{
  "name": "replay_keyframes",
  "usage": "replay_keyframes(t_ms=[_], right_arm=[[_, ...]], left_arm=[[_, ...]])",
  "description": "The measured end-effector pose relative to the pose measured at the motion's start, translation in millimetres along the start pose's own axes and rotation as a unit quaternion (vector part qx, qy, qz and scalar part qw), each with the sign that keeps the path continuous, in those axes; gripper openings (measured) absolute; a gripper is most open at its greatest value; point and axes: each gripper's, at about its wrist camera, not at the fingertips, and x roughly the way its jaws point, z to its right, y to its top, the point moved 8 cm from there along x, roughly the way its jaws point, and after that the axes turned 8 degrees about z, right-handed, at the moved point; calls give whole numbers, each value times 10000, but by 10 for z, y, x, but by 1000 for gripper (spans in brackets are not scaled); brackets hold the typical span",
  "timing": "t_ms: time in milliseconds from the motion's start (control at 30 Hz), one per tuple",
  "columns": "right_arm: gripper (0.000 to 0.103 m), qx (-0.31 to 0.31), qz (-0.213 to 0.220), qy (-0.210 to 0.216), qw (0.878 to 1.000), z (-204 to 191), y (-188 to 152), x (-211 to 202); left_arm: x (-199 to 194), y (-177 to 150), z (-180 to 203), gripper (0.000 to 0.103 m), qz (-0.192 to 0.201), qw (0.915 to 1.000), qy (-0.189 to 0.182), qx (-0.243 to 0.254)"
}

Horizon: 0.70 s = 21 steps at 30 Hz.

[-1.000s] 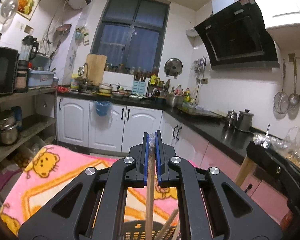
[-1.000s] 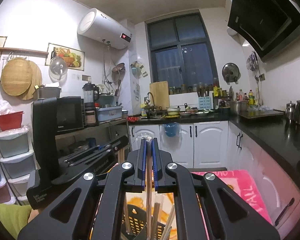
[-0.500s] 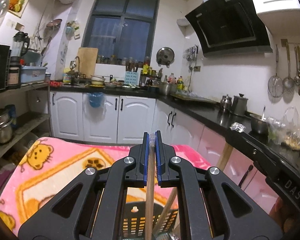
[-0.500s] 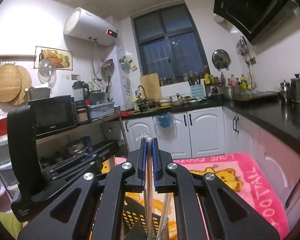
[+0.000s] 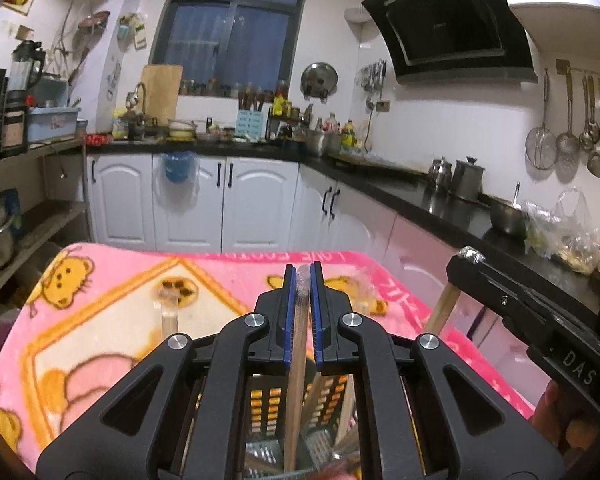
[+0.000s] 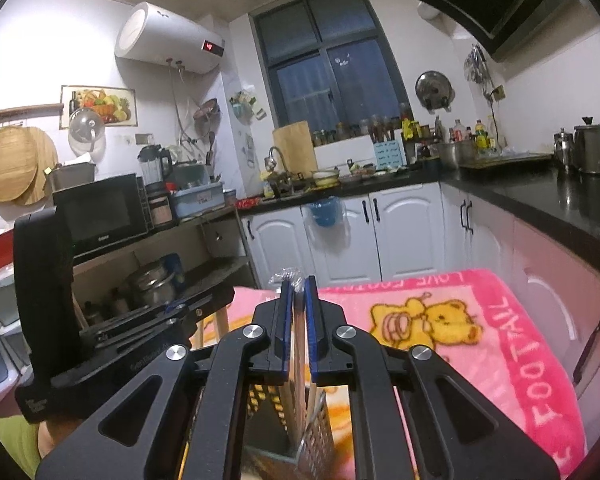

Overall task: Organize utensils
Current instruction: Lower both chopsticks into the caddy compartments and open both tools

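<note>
Kitchen interior at night: white cabinets (image 5: 188,204) under a black countertop (image 5: 412,200), a dark window (image 5: 228,24), a range hood (image 5: 452,20), ladles hung on the wall (image 5: 580,128) and a water heater (image 6: 168,38). Pink bear-print blanket (image 5: 112,320) covers the work surface. Left gripper (image 5: 299,312): jaws pressed together on a wooden chopstick (image 5: 296,380) whose wrapped tip shows between the blue pads; the stick runs down into a perforated utensil basket (image 5: 268,404) directly below. Right gripper (image 6: 299,320): jaws opening, a second chopstick (image 6: 299,360) between them, standing in the same basket (image 6: 320,428). Whether its pads still press on the stick cannot be told.
</note>
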Motion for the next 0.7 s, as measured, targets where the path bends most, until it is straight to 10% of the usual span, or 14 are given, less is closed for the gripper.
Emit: replay_keyframes(t_ms=[267, 700], right_arm=[[24, -22, -251, -178, 9995, 63, -101, -136], [43, -67, -842, -193, 9962, 46, -266, -394]], left_arm=[[-73, -123, -33, 8, -377, 9992, -98, -95], [-368, -61, 94, 44, -477, 9975, -525, 11]])
